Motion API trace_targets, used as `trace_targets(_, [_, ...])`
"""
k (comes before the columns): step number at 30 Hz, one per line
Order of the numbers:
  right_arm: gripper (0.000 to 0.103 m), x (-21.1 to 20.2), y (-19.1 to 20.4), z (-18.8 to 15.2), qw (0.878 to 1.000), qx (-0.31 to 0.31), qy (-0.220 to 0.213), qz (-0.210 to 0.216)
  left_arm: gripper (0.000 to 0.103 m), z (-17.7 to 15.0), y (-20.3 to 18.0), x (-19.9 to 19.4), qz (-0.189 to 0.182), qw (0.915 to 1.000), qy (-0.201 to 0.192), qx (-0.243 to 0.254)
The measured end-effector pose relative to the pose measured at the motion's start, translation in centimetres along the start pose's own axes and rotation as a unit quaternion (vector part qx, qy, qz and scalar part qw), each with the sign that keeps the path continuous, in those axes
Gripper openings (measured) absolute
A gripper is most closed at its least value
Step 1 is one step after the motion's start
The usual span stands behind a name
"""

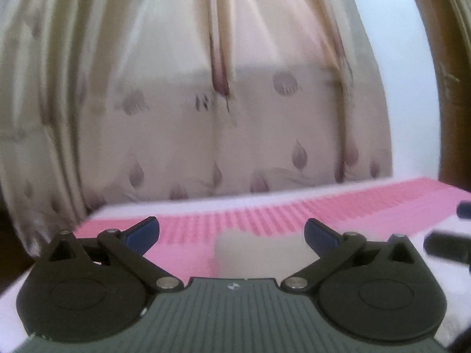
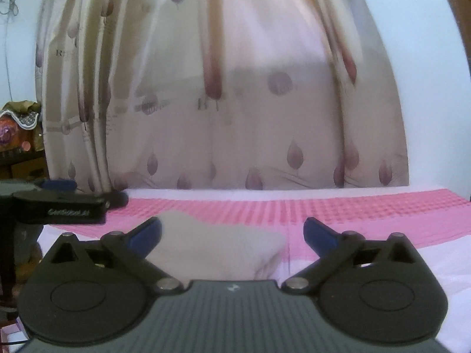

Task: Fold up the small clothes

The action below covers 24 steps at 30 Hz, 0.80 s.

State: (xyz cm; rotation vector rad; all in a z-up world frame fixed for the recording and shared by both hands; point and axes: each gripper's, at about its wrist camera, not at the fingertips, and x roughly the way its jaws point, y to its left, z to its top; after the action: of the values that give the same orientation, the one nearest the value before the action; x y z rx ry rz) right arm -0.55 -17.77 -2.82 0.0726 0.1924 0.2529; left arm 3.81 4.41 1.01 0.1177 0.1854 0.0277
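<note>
A small pale beige garment (image 2: 223,250) lies on the pink sheet (image 2: 368,214) just ahead of my right gripper (image 2: 232,232), which is open and empty above it. The same garment (image 1: 253,253) shows as a blurred pale lump in the left wrist view, between the spread blue fingertips (image 1: 144,232) of my left gripper (image 1: 232,232), also open and empty. The left gripper's side (image 2: 61,206) appears at the left of the right wrist view; part of the right gripper (image 1: 447,244) shows at the right edge of the left wrist view.
A beige curtain with purple leaf prints (image 2: 223,103) hangs behind the bed. The pink textured sheet (image 1: 323,211) covers the far part of the bed; white bedding (image 2: 441,264) lies nearer. Cluttered furniture (image 2: 17,129) stands at far left.
</note>
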Motion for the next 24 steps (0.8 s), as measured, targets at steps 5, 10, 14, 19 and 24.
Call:
trace_targets(5, [0.103, -1.8, -0.2, 0.3, 1.000, 0.010, -0.002, 0.006, 0.103, 2.1, -0.8, -1.5, 0.052, 0.9986, 0.003, -0.006])
trace_targets(10, [0.103, -2.5, 0.2, 0.7, 1.000, 0.006, -0.008, 0.004, 0.103, 3.1, -0.7, -3.4, 0.053, 0.9980, -0.032, 0.002])
trace_targets(14, [0.103, -2.9, 0.3, 0.7, 1.000, 0.005, -0.005, 0.004, 0.103, 3.3, -0.5, -4.8, 0.011, 0.9983, -0.055, -0.013])
trace_targets(19, [0.103, -3.3, 0.7, 0.5, 1.000, 0.000, -0.001, -0.004, 0.103, 3.4, -1.4, -5.2, 0.003, 0.9992, -0.040, -0.006])
trace_targets(24, [0.103, -3.4, 0.9, 0.4, 1.000, 0.000, 0.001, -0.026, 0.103, 3.3, -0.8, -4.4, -0.006, 0.9986, 0.009, -0.052])
